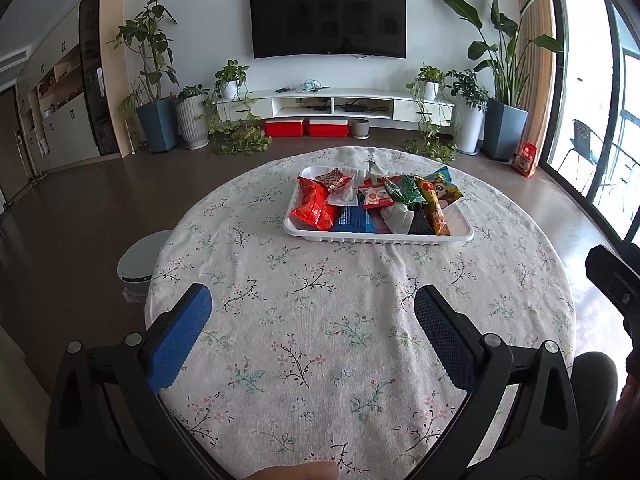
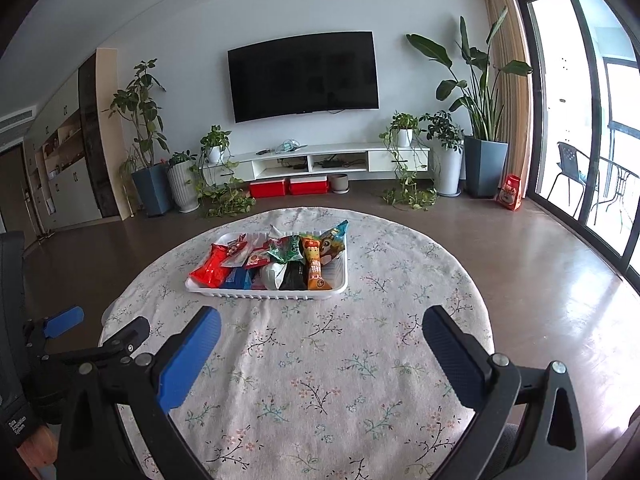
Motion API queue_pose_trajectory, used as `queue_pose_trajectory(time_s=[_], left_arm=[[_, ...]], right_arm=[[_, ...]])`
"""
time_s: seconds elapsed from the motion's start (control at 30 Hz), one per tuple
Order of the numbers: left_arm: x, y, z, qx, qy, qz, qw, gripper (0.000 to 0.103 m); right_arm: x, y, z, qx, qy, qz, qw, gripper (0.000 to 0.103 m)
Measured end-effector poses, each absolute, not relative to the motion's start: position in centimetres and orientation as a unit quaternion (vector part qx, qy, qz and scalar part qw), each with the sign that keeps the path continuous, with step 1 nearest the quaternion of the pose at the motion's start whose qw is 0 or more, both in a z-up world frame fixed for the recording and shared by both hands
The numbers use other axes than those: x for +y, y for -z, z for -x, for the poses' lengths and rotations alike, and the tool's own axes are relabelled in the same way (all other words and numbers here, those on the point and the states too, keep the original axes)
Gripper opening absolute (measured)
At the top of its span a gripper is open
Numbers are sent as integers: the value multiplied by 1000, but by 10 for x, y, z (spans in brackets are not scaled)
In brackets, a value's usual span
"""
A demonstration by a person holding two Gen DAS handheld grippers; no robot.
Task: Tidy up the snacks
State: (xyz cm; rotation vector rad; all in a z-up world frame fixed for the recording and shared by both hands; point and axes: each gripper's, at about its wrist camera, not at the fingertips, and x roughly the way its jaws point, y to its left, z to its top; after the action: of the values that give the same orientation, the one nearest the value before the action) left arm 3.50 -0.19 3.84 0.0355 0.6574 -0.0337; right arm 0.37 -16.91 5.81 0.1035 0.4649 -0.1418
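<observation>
The snacks [image 1: 376, 204] all lie piled in a white tray [image 1: 378, 238] on the far half of the round table [image 1: 304, 320], which has a flowery cloth on it. Both grippers are back at the near edge of the table, well apart from the tray, and both are wide open with nothing between their blue pads. The tray's long side runs from left to right across the table. From the left gripper [image 1: 312, 316] the tray sits straight ahead and a little to the right. From the right gripper [image 2: 322, 332] the tray [image 2: 266, 292] sits ahead and a little to the left, so it lies between the two of them. Neither one looks clearly nearer. The red bag [image 1: 314, 204] is at the left end of the tray, so I think the left gripper has the easier reach to it. The orange packet [image 2: 314, 268] and the blue one with a cartoon face [image 2: 334, 242] lie at the right end, on the right gripper's side. The packets mostly point away from the grippers, long ends toward the far wall. To pick one up, a gripper must go forward over the bare cloth first.
</observation>
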Motion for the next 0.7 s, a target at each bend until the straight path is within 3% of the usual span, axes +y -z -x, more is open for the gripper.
queue_pose_trajectory(time_s=[0.7], left_arm=[[-1, -31, -38, 336, 34, -3, 941, 103]], right_arm=[[-171, -53, -4, 240, 69, -52, 967, 103]])
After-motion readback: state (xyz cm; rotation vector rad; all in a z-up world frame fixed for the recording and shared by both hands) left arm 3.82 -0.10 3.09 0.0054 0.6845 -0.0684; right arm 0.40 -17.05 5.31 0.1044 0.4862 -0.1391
